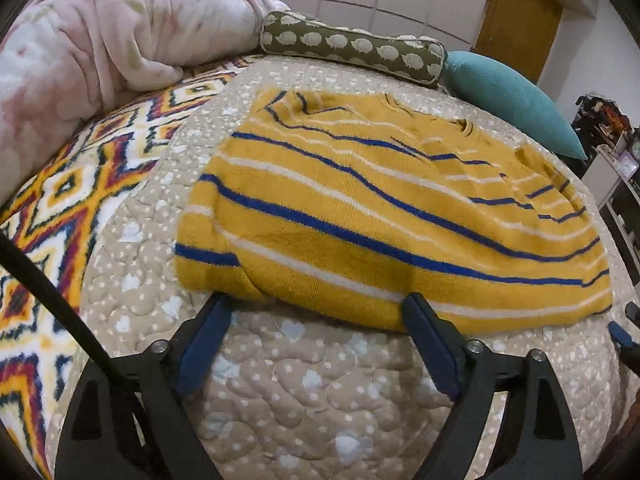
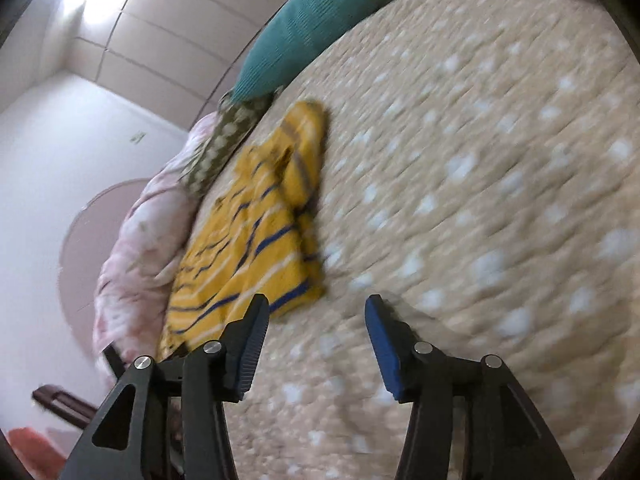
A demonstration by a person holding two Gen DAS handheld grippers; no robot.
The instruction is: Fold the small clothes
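A yellow sweater (image 1: 380, 208) with blue and white stripes lies spread on the beige quilted bed (image 1: 304, 392), its sleeves folded in over the body. My left gripper (image 1: 320, 300) is open, its fingertips at the sweater's near hem, holding nothing. In the right wrist view the sweater (image 2: 256, 232) lies to the left, blurred by motion. My right gripper (image 2: 314, 304) is open and empty, just beside the sweater's near corner, over the bare quilt.
A pink blanket (image 1: 100, 40) is heaped at the back left. A green bolster with a white pattern (image 1: 352, 46) and a teal cushion (image 1: 516, 100) lie behind the sweater. A patterned fleece throw (image 1: 60, 208) covers the bed's left side. A black cable (image 1: 52, 300) crosses the lower left.
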